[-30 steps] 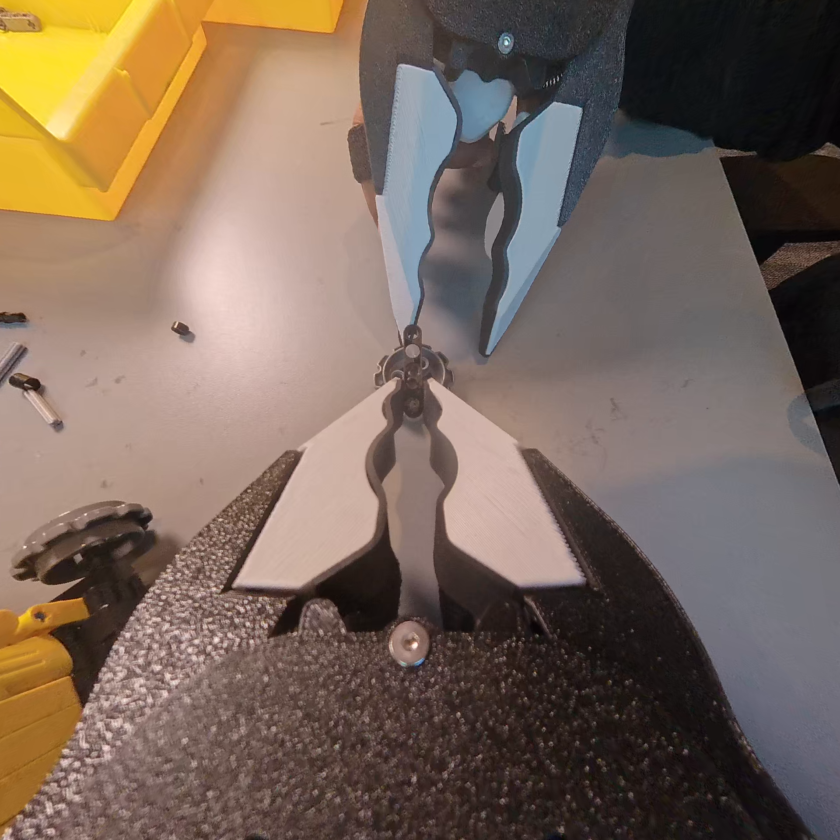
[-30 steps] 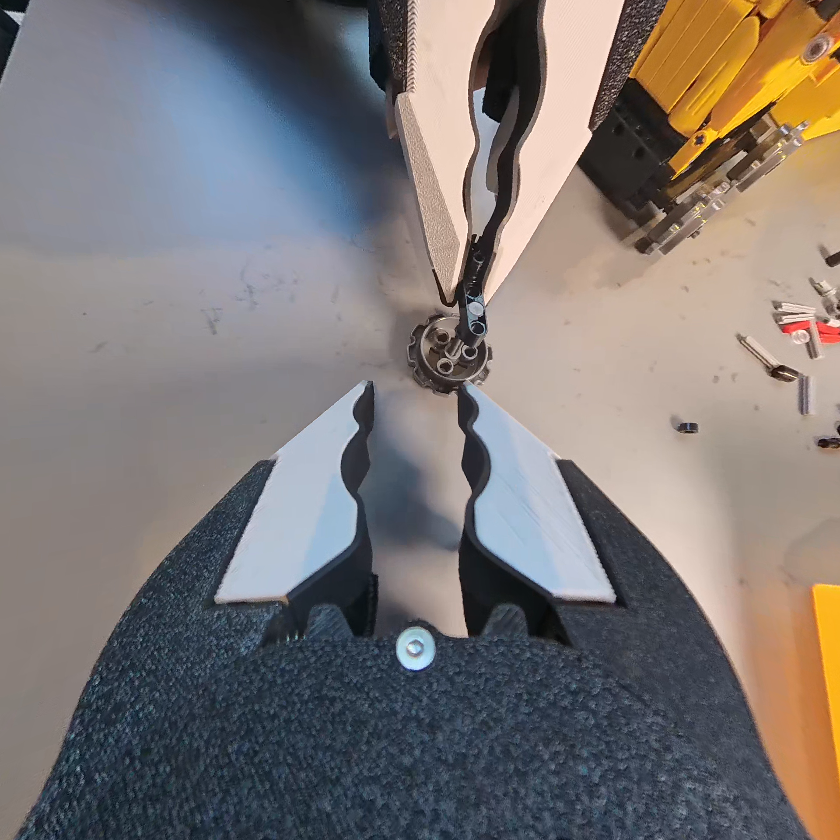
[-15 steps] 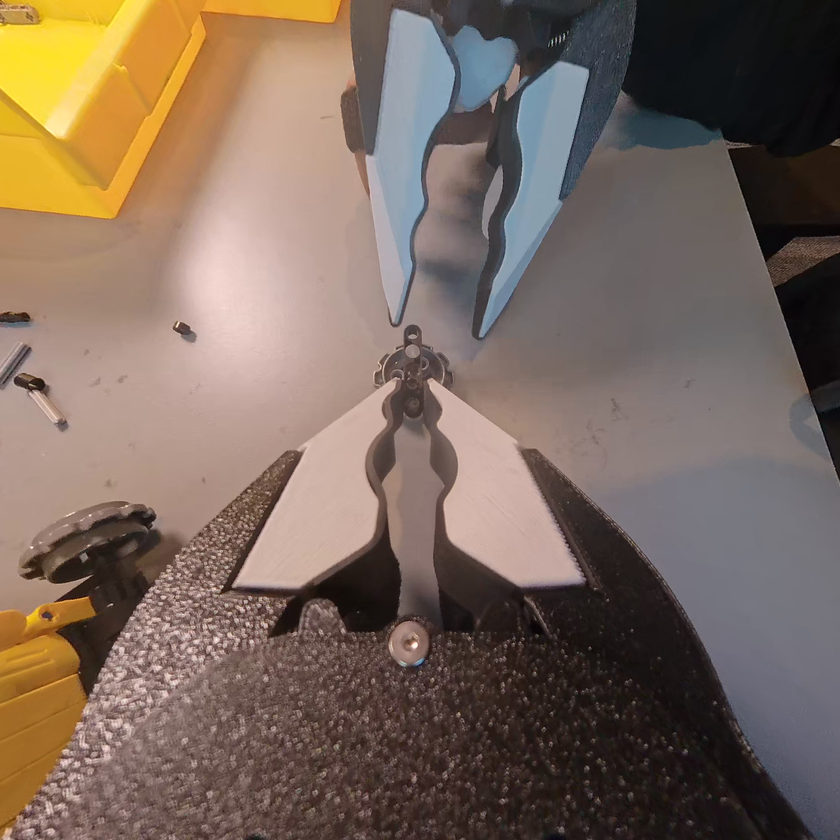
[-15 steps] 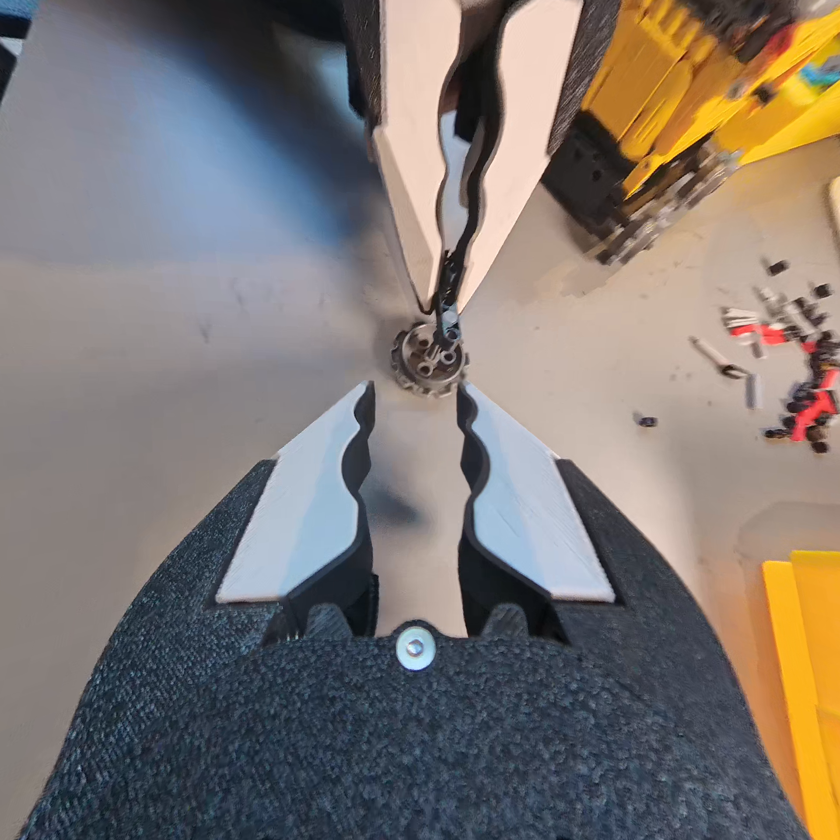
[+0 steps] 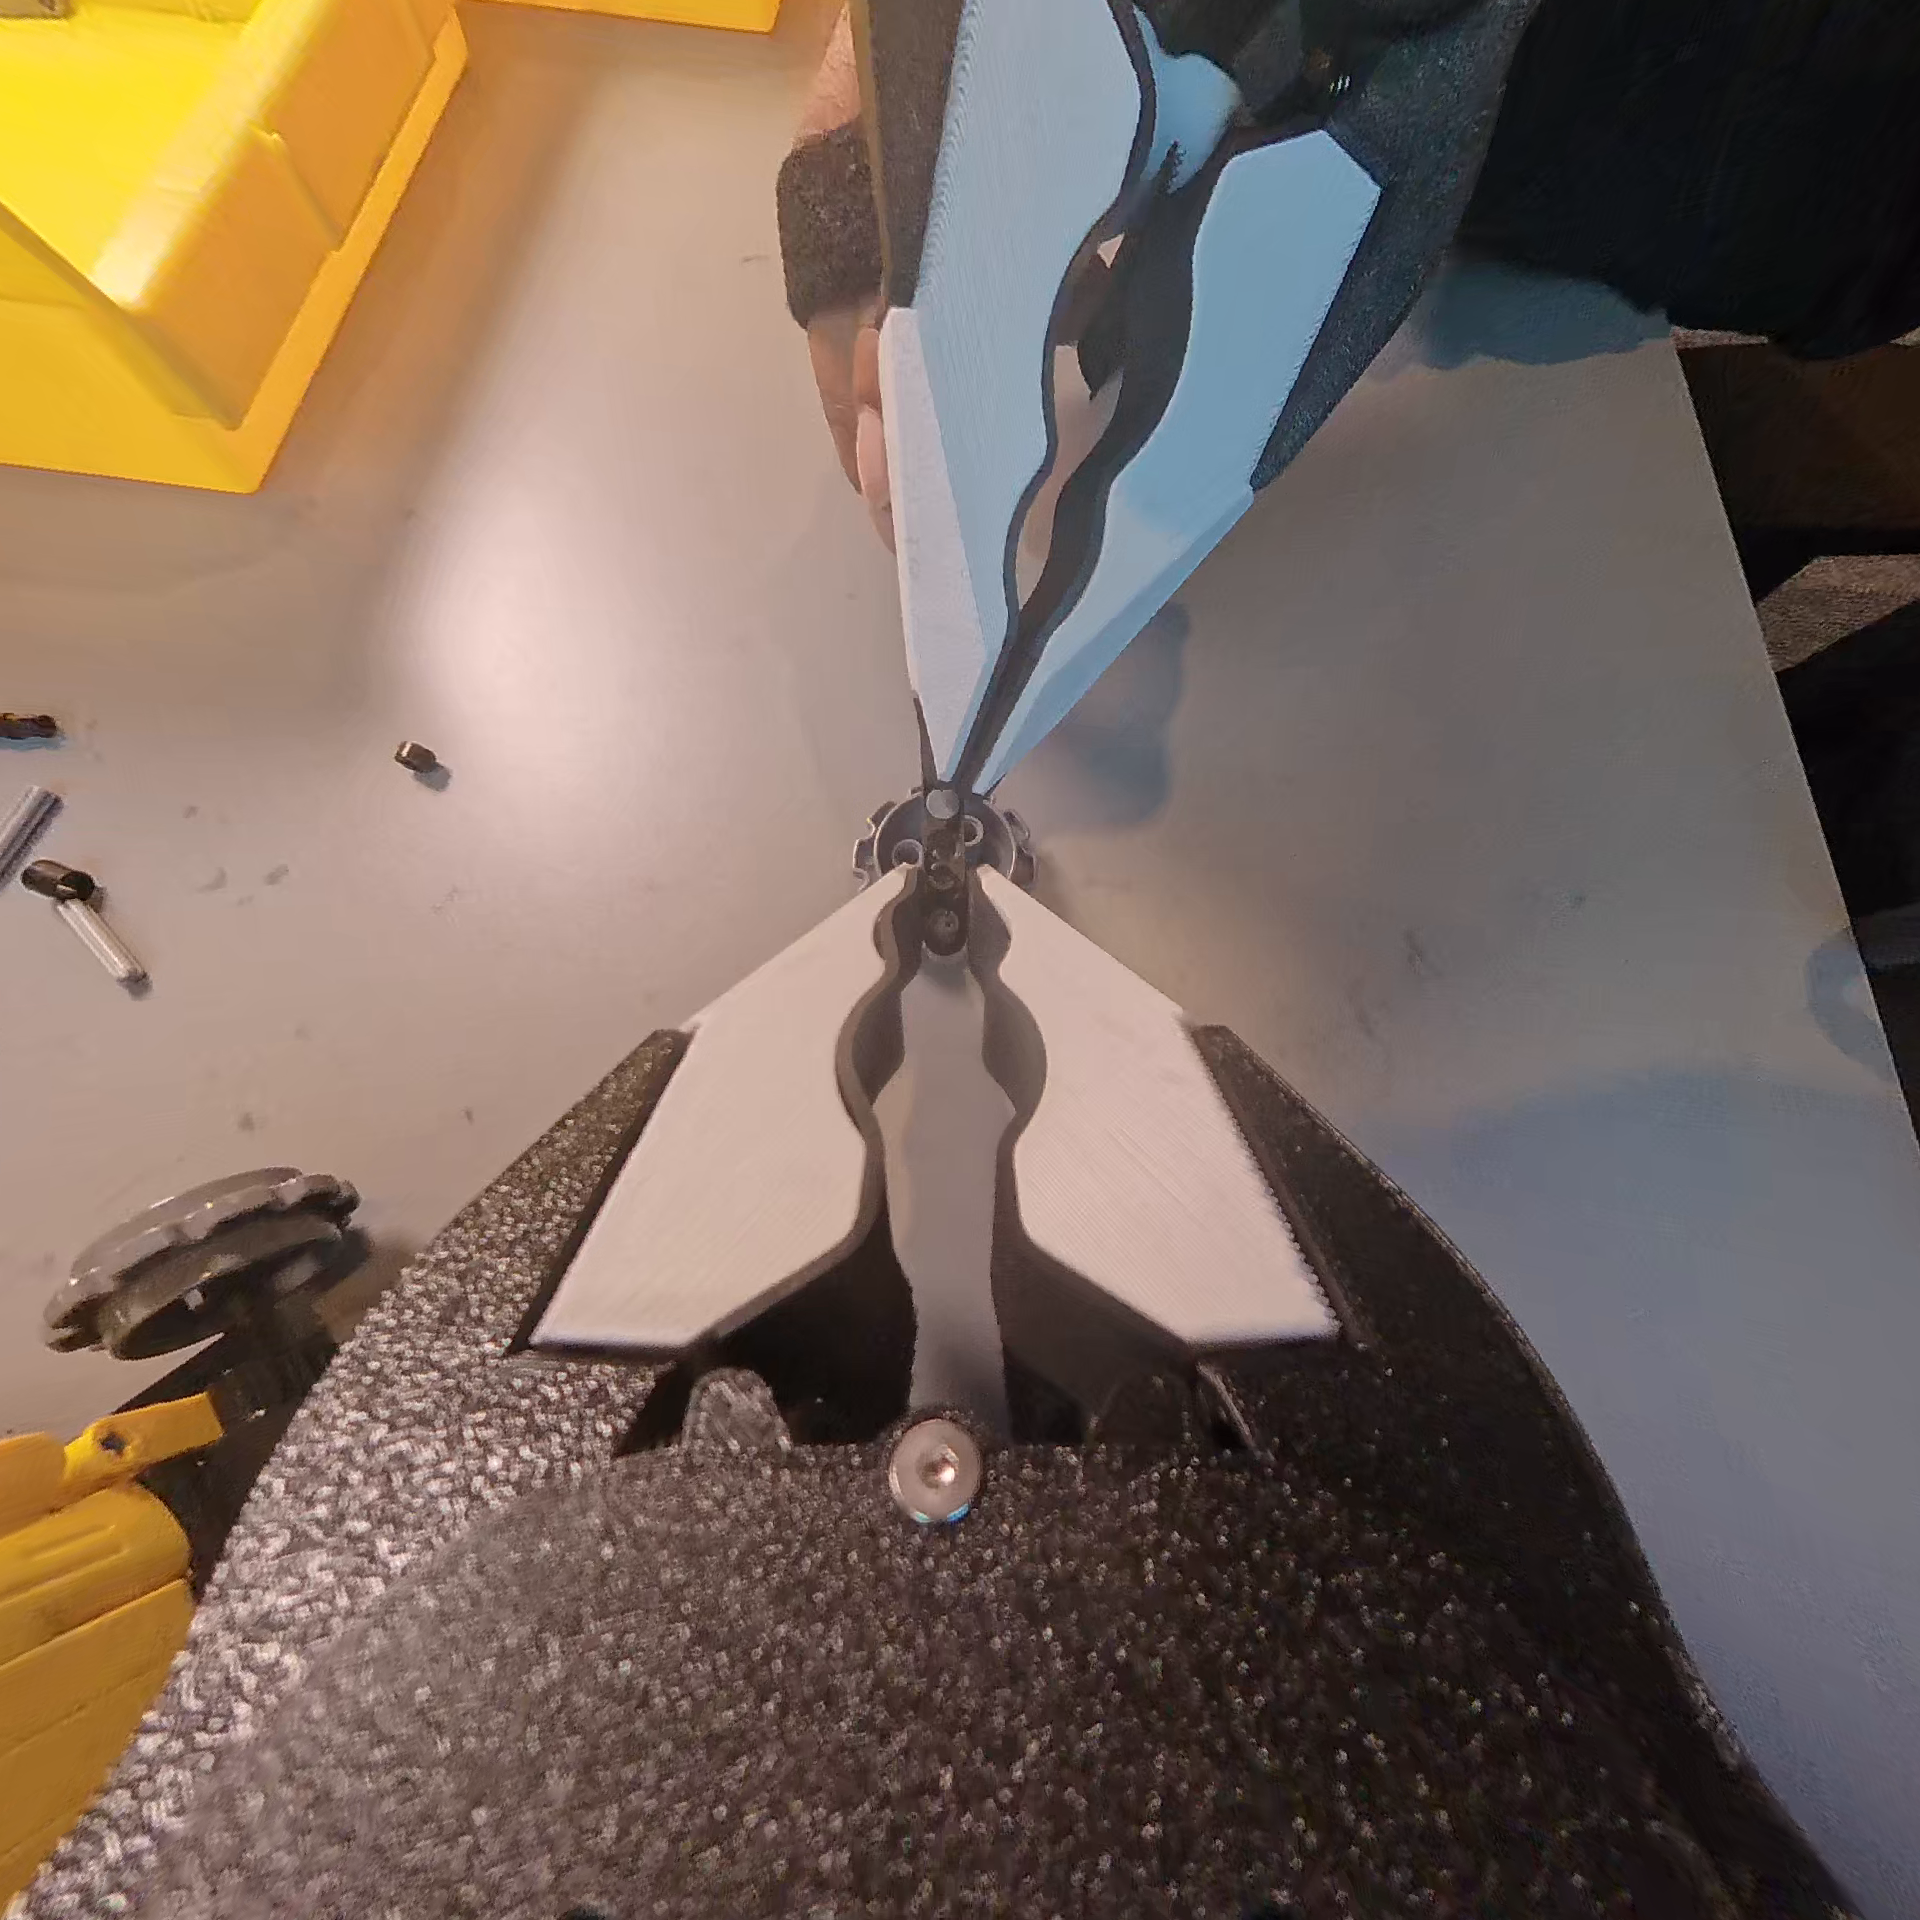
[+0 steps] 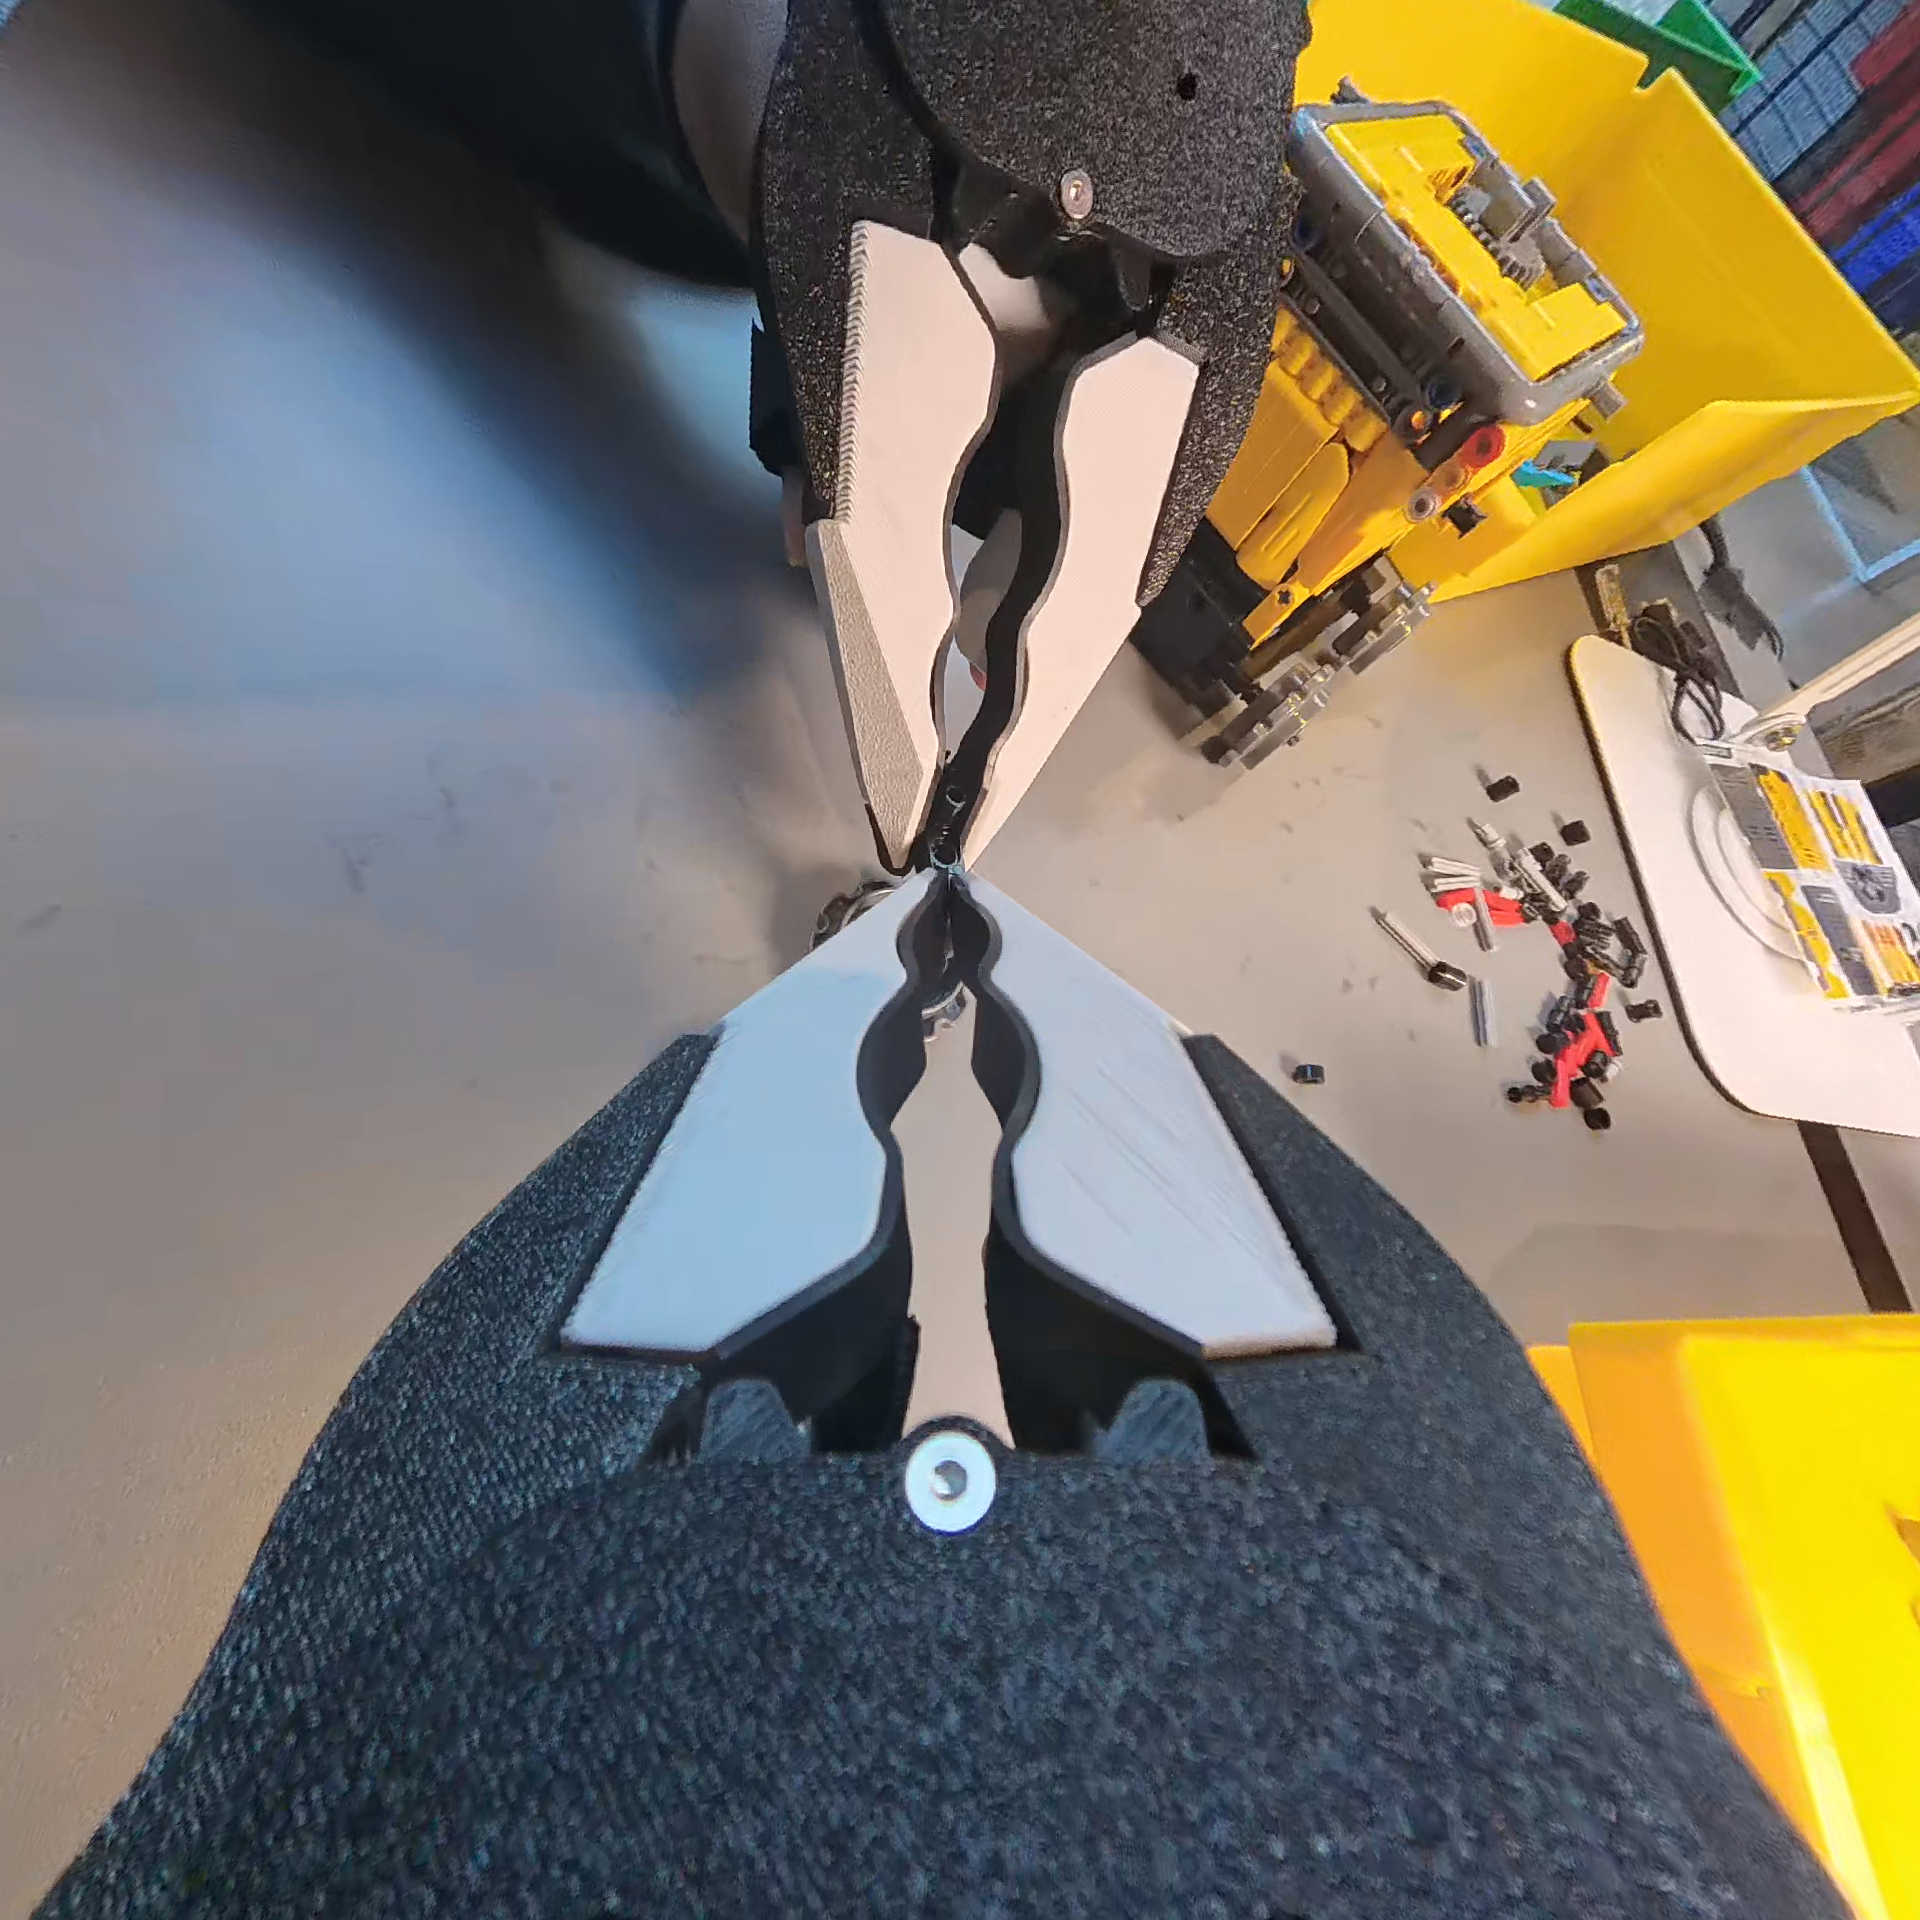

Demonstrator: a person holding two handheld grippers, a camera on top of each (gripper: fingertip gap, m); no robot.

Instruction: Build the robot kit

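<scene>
The left gripper (image 5: 943, 904) is holding its jaws together, clamped on a slim black plastic beam with a row of round holes (image 5: 943, 883), which is standing over a small dark grey toothed plastic wheel (image 5: 940, 840) lying on the grey counter (image 5: 1403, 831) just beyond the jaw tips. The right gripper (image 6: 948, 894) is meeting it tip to tip from the opposite side; its jaws are drawn together too, and they seem to be pinching the far end of the same beam, though the contact is too small to be sure of. Both ends of the beam are thus being gripped above the wheel; whether beam and wheel are joined cannot be told. Well off to one side of the jaws, loose black, grey and red small pins (image 6: 1558, 966) are lying scattered, a yellow brick-built vehicle model (image 6: 1382, 416) is standing beyond the left gripper, and a yellow plastic bin (image 5: 156, 208) is sitting farther off.
</scene>
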